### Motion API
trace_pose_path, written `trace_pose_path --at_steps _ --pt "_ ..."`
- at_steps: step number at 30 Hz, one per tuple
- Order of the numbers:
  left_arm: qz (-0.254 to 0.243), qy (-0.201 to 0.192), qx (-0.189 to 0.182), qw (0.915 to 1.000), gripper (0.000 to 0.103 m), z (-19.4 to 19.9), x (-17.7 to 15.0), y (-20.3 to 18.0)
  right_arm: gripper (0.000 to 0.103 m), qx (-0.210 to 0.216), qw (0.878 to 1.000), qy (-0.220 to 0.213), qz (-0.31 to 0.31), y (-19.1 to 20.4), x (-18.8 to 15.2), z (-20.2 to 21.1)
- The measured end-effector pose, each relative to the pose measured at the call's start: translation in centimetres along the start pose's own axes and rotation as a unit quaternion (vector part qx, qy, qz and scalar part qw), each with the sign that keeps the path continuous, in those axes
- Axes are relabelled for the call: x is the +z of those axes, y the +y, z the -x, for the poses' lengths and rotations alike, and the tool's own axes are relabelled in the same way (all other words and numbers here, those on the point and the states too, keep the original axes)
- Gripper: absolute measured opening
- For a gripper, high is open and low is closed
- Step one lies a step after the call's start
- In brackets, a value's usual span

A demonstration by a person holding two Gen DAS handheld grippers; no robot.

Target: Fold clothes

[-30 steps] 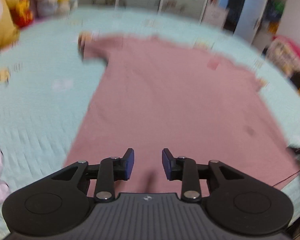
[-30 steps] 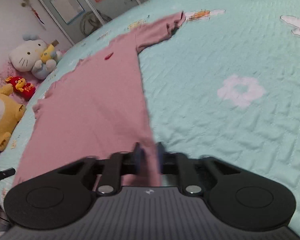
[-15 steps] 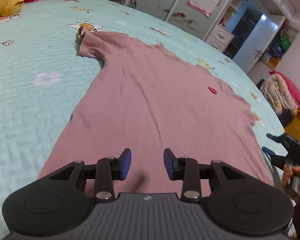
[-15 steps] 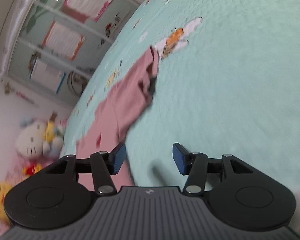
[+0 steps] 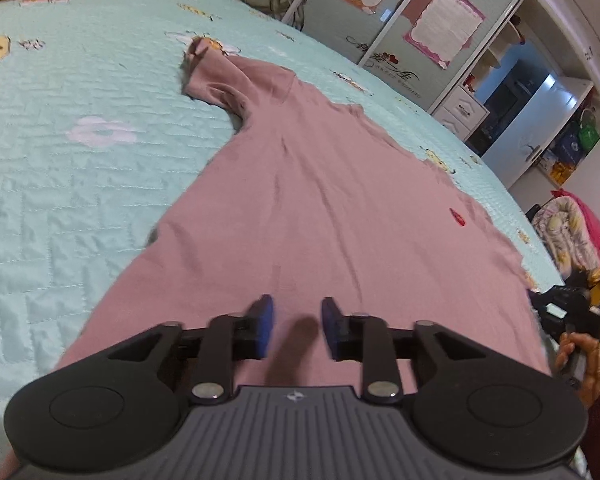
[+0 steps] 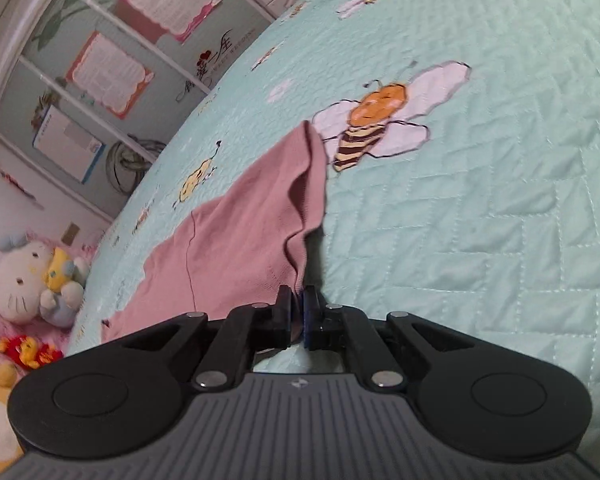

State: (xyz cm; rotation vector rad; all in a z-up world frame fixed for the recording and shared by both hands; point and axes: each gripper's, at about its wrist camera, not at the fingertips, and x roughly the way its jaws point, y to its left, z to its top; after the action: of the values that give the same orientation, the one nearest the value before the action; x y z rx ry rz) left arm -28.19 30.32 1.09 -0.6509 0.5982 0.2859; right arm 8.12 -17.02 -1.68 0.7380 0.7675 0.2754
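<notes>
Pink T-shirt (image 5: 320, 216) lies spread on the mint quilted bed (image 5: 80, 184), the left claw (image 5: 296, 328) parted above its hem, the right claw (image 6: 299, 312) apparently pinching its sleeve (image 6: 276, 208).

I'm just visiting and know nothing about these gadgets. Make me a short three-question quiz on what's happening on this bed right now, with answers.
1. True or false: the left tool has its fingers closed on the pink T-shirt.
2. Which part of the T-shirt does the right tool pinch? A) the hem B) the sleeve C) the collar
3. Fill in: next to the sleeve tip, the quilt shows a cartoon ____.

Key
1. False: its fingers stand apart above the shirt.
2. B: the sleeve edge sits between the closed fingers.
3. Bee.
</notes>
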Motion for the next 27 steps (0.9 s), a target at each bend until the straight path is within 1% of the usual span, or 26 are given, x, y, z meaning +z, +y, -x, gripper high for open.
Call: trace_pose_path --at_steps 4,6,8,9,11,13,15,17,18,20,22,25,26,27 --pt "0.014 0.0 -0.005 0.9999 0.023 0.6 0.5 0.3 0.006 0.009 1.0 -0.005 -0.027 -0.9 0.0 0.5" --pt "0.021 0.0 -0.008 0.9998 0.023 0.9 0.7 0.5 0.017 -0.011 0.999 -0.034 -0.04 -0.6 -0.5 1.6" --pt "0.025 -0.002 -0.011 0.9996 0.027 1.3 1.1 0.4 0.023 -0.054 0.995 -0.08 0.005 1.7 -1.7 3.1" --pt "0.027 -0.005 -0.016 0.9995 0.027 1.6 1.4 0.3 0.023 -0.075 0.992 -0.102 0.028 2.8 -2.3 3.9" --pt "0.038 -0.009 -0.036 0.9986 0.031 1.9 2.3 0.1 0.024 -0.035 0.996 -0.055 0.053 4.9 -3.8 2.4" --pt "0.04 -0.016 -0.053 0.9977 0.035 1.9 3.3 -0.3 0.024 0.005 0.997 -0.008 0.078 7.1 -5.3 1.0" --pt "0.032 -0.034 -0.048 0.9978 0.043 1.4 4.0 -0.8 0.026 0.044 0.993 0.039 0.103 9.2 -6.8 -0.5" --pt "0.027 -0.051 -0.034 0.9978 0.054 0.3 4.2 -0.7 0.027 0.084 0.985 0.086 0.127 11.4 -8.3 -2.0" --pt "0.026 -0.054 -0.023 0.9979 0.055 -0.6 3.9 -0.3 0.028 0.104 0.979 0.11 0.139 12.4 -9.1 -2.7" --pt "0.026 -0.055 0.003 0.9981 0.055 -2.5 3.1 0.7 0.029 0.143 0.964 0.156 0.163 14.6 -10.6 -4.2" --pt "0.026 -0.075 -0.003 0.9969 0.055 -3.1 2.0 1.6 0.029 0.181 0.945 0.202 0.185 16.7 -12.1 -5.7" --pt "0.028 -0.088 -0.01 0.9957 0.055 -2.8 1.8 1.8 0.03 0.21 0.913 0.278 0.211 19.2 -13.0 -9.9" --pt "0.027 -0.092 -0.011 0.9953 0.055 -2.7 1.6 1.8 0.03 0.223 0.903 0.295 0.218 19.7 -13.0 -11.3" --pt "0.027 -0.096 -0.013 0.995 0.056 -2.6 1.5 1.8 0.023 0.232 0.898 0.306 0.214 20.0 -12.9 -12.6"
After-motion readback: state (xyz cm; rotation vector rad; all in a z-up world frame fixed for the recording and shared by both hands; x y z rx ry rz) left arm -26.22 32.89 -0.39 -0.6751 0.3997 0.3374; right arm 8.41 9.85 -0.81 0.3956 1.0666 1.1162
